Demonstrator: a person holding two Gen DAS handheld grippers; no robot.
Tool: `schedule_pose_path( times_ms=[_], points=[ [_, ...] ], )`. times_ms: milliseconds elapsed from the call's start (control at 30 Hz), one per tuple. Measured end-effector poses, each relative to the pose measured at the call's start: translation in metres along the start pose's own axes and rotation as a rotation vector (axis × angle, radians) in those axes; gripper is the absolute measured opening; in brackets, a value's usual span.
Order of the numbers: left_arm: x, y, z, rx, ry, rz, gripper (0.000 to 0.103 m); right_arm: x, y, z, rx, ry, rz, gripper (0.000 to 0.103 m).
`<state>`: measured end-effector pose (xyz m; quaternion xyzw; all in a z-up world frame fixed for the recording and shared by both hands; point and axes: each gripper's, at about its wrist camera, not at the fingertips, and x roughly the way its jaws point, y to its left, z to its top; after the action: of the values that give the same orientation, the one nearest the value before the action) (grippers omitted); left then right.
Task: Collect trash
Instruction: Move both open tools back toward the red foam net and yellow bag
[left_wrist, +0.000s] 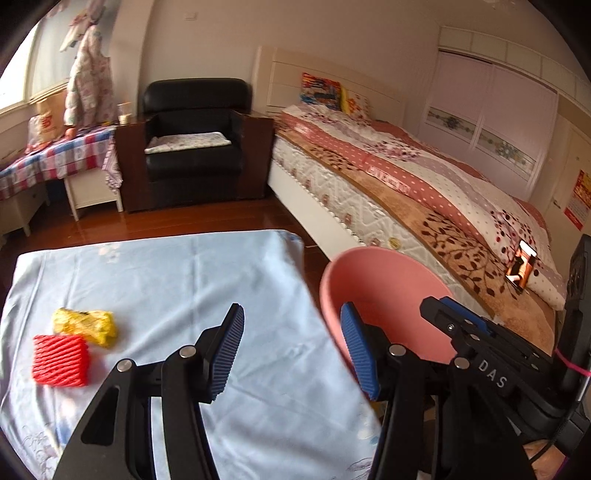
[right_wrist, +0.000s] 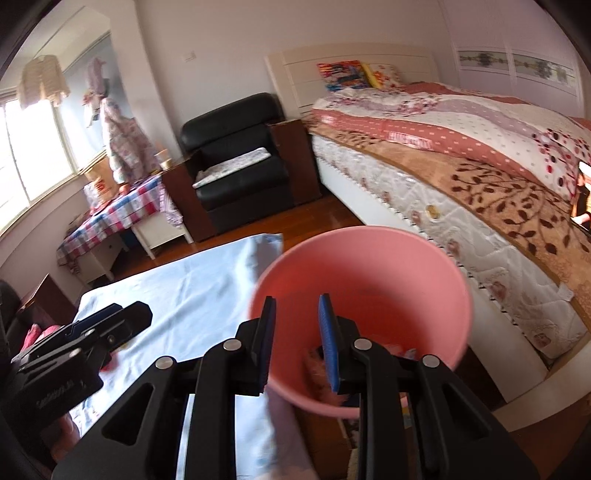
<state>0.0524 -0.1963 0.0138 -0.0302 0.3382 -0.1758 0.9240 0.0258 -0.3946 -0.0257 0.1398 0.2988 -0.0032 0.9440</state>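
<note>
On the table's light blue cloth (left_wrist: 177, 280) a red foam net (left_wrist: 61, 360) lies touching a crumpled yellow wrapper (left_wrist: 86, 326), at the left. My left gripper (left_wrist: 291, 332) hangs open and empty above the cloth's right part, well right of both. A pink bin (left_wrist: 388, 295) stands past the table's right edge. My right gripper (right_wrist: 297, 314) is over the near rim of the pink bin (right_wrist: 369, 266), its jaws a narrow gap apart with nothing between them. Pinkish scraps (right_wrist: 314, 365) lie at the bottom of the bin.
A bed (left_wrist: 424, 184) with a patterned quilt runs along the right, close behind the bin. A black armchair (left_wrist: 192, 147) and a side table with a checked cloth (left_wrist: 55, 158) stand at the back. Wooden floor shows between them.
</note>
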Motion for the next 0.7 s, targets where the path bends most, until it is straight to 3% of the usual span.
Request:
schedule_pose_path(
  times_ms=[300,700],
  points=[
    [-0.042,0.069,-0.017,-0.081,-0.039,0.136,0.054,-0.001,0.052,-0.012,-0.07,0.029,0.11,0.024],
    [-0.067,0.178,-0.068,-0.336,0.033,0.31,0.054,0.015,0.112,-0.021,-0.159,0.08,0.199,0.024]
  ],
)
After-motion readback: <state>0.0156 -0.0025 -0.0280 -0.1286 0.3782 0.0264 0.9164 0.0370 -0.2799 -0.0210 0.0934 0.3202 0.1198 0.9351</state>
